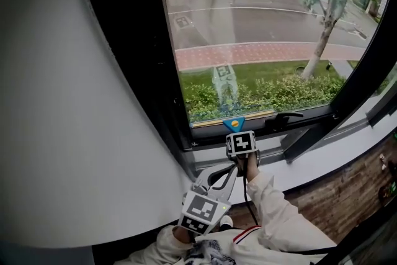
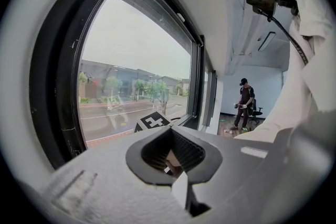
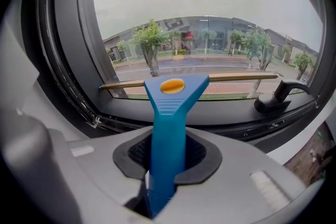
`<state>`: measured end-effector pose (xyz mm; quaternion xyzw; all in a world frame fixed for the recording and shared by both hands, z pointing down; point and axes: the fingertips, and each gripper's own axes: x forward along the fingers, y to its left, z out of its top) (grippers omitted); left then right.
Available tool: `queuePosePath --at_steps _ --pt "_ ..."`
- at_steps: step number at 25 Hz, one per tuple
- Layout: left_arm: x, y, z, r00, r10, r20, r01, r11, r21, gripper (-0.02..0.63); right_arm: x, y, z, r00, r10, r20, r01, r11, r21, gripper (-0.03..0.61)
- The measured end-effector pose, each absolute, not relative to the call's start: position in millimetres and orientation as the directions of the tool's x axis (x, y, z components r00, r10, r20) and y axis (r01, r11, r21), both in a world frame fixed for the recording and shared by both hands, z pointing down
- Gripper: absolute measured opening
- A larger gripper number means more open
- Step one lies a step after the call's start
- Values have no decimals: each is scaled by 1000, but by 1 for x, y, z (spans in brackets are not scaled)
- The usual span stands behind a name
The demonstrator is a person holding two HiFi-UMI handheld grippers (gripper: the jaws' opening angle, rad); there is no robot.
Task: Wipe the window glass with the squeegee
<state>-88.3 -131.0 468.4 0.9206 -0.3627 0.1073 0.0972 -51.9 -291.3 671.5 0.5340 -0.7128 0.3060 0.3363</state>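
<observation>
The blue squeegee [image 3: 170, 113] with an orange oval stands upright in my right gripper [image 3: 167, 165], which is shut on its handle. Its blade [image 3: 189, 80] lies level along the bottom edge of the window glass [image 3: 210, 34]. In the head view the squeegee [image 1: 234, 125] sits at the lower edge of the glass [image 1: 260, 28], with the right gripper [image 1: 237, 133] just below it. My left gripper [image 1: 217, 178] hangs lower and nearer to me, away from the glass. Its jaws [image 2: 176, 157] are shut with nothing held.
A black window handle [image 3: 278, 97] sits on the frame right of the blade. A white curved wall [image 1: 74, 102] fills the left. A white sill [image 1: 322, 158] runs under the window above a wooden floor [image 1: 347, 195]. A person [image 2: 244, 103] stands far back in the room.
</observation>
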Motion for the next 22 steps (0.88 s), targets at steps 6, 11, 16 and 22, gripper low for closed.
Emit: queuePosePath --at_steps 6,11,16,22 --pt "-90 -132 461 717 -659 228 -692 -712 116 0 -57 -302 679 -190 -518 834 -961 272 -50 89" --pt "-93 -127 455 724 -661 195 -688 -714 130 0 -54 -300 682 -169 -499 850 -965 259 -39 87" --pt "-105 -119 460 722 -663 198 -690 -710 140 0 -43 -286 660 -156 -581 799 -975 222 -29 81" --pt "-111 -98 481 744 -634 210 -668 -718 197 0 -34 -249 628 -272 -674 686 -962 164 -220 81"
